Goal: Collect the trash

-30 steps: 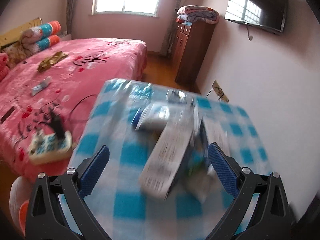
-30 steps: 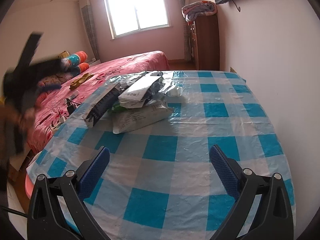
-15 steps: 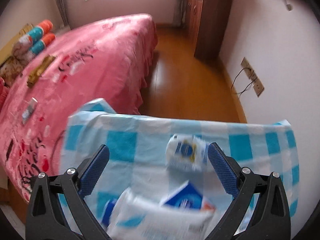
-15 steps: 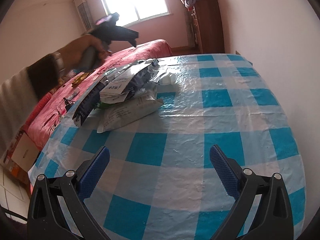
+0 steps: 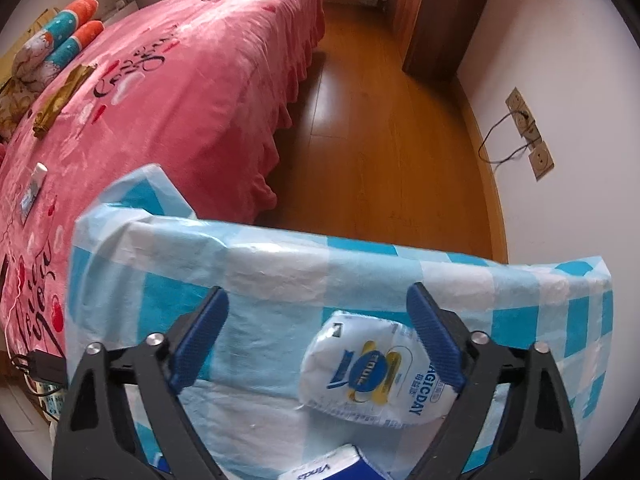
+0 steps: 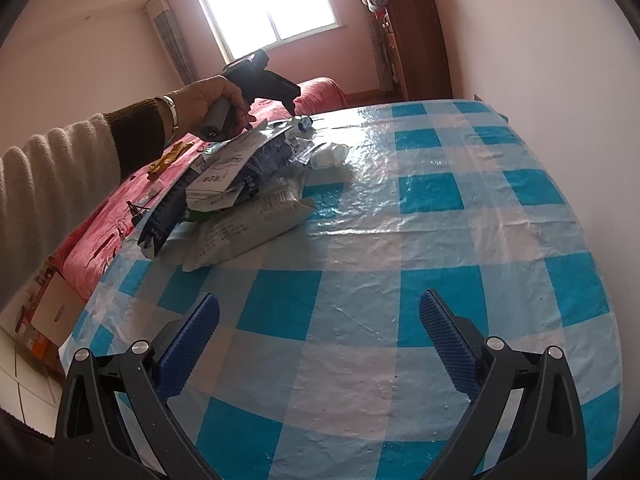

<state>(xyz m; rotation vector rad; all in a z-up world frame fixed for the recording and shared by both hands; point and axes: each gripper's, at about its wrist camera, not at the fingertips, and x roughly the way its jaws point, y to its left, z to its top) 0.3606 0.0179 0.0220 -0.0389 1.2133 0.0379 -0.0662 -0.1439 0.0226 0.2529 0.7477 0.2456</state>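
Observation:
A pile of empty wrappers and bags (image 6: 240,196) lies on the blue-and-white checked tablecloth (image 6: 420,280). A white crumpled packet with a blue and yellow logo (image 5: 372,376) lies near the table's far edge; it also shows in the right wrist view (image 6: 328,156). My left gripper (image 5: 318,312) is open and hovers over this packet, which lies close to its right finger. In the right wrist view the left gripper (image 6: 296,110) is held above the pile's far end. My right gripper (image 6: 320,316) is open and empty over the near part of the table.
A pink bed (image 5: 160,100) stands left of the table, with small items on it. Wooden floor (image 5: 380,140) and a dark cabinet (image 5: 436,12) lie beyond the table. A wall socket with a cable (image 5: 524,120) is on the right wall. A cardboard box (image 6: 44,320) sits on the floor.
My left gripper has swung forward over the pile to the table's far edge and now hovers over the white packet. My right gripper has stayed over the near table, drifting slightly.

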